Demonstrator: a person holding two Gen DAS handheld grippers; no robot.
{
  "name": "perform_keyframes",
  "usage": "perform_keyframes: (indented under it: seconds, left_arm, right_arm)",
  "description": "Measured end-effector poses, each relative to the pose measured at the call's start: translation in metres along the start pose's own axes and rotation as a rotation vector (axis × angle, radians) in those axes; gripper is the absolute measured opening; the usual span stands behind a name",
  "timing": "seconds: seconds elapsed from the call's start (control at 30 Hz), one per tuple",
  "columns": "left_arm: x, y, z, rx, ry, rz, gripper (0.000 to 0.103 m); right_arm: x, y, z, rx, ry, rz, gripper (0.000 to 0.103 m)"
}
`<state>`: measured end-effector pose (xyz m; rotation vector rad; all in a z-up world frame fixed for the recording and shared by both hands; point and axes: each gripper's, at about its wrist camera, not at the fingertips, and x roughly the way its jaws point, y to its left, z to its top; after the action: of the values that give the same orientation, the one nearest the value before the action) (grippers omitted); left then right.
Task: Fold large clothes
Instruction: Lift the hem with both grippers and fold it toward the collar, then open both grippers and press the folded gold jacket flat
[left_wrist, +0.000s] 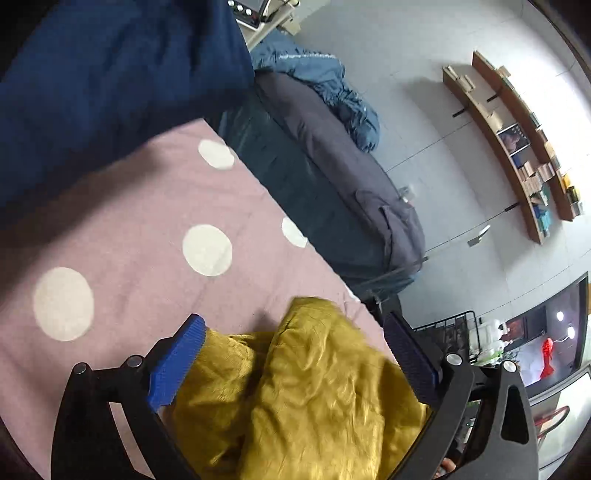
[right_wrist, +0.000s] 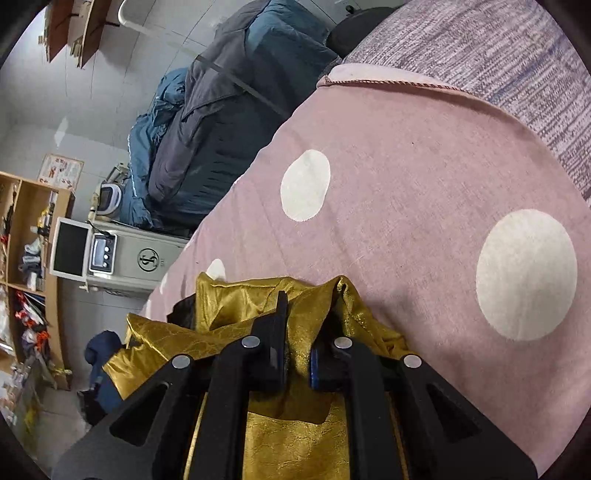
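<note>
Mustard garment (left_wrist: 295, 398) between wide-apart jaws

Left gripper (left_wrist: 295, 363): jaws spread wide, blue pads far apart, one pad at the left, the other at the right of its view. Pads not pressing on anything; the yellow garment (left_wrist: 303, 398) lies loose between them, touching neither pad firmly. Gripper tilts downward, rolled so the left finger sits a bit higher in frame. Black linkage arms splayed outward.

Right gripper (right_wrist: 297, 354): jaws nearly together, pinching a fold of the yellow garment between the pads. Fabric bunches up over and ahead of the fingertips. Gripper angled steeply down. Linkage arms drawn in, close to parallel. No hand or sleeve visible in either view.
</note>
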<state>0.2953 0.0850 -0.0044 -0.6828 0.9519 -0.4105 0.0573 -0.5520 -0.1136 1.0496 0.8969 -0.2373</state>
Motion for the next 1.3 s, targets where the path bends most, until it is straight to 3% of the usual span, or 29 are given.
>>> perform_keyframes:
  seconds: [0.1, 0.2, 0.27, 0.33, 0.4, 0.43, 0.53, 0.63, 0.77, 0.87, 0.97, 1.07, 1.2, 1.3]
  left_arm:
    - [-0.022, -0.018, -0.023, 0.146, 0.005, 0.059, 0.095]
    - [-0.029, -0.05, -0.075, 0.361, 0.007, 0.117, 0.095]
    - [-0.034, -0.069, -0.118, 0.491, -0.024, 0.135, 0.095]
    - [-0.034, -0.084, -0.153, 0.583, -0.059, 0.157, 0.096]
    - [-0.028, -0.095, -0.18, 0.651, -0.075, 0.176, 0.096]
    - [-0.022, -0.1, -0.192, 0.678, -0.068, 0.19, 0.096]
    - [-0.004, -0.105, -0.21, 0.677, -0.055, 0.232, 0.096]
    - [0.006, -0.112, -0.217, 0.663, -0.055, 0.229, 0.096]
    - [0.017, -0.121, -0.231, 0.721, -0.039, 0.26, 0.096]
    - [0.03, -0.12, -0.236, 0.743, -0.01, 0.291, 0.096]
    - [0.049, -0.098, -0.221, 0.645, 0.037, 0.376, 0.096]
    - [0.067, -0.068, -0.192, 0.504, 0.07, 0.426, 0.096]
    - [0.093, -0.058, -0.174, 0.527, 0.102, 0.491, 0.098]
    - [0.11, -0.051, -0.165, 0.514, 0.137, 0.496, 0.098]
  right_arm:
    - [0.009, -0.003, 0.0, 0.015, -0.002, -0.019, 0.01]
    - [0.01, -0.017, 0.001, 0.138, 0.002, 0.044, 0.013]
    - [0.003, -0.026, 0.0, 0.23, -0.004, 0.118, 0.025]
    - [-0.017, -0.028, -0.004, 0.286, -0.056, 0.177, 0.063]
    - [-0.045, -0.024, -0.011, 0.28, -0.145, 0.184, 0.08]
    - [-0.056, -0.02, -0.013, 0.259, -0.17, 0.171, 0.081]
    - [-0.09, 0.012, -0.035, 0.04, -0.219, 0.087, 0.081]
    - [-0.1, 0.062, -0.087, -0.316, -0.222, -0.055, 0.083]
    - [-0.074, 0.1, -0.175, -0.712, -0.155, -0.184, 0.087]
    - [-0.041, 0.107, -0.216, -0.873, -0.101, -0.294, 0.087]
    - [-0.023, 0.101, -0.226, -0.88, -0.053, -0.317, 0.087]
    - [-0.012, 0.09, -0.207, -0.789, -0.018, -0.297, 0.09]
    - [-0.002, 0.068, -0.176, -0.643, 0.001, -0.295, 0.092]
    - [0.011, 0.06, -0.165, -0.604, 0.026, -0.302, 0.092]
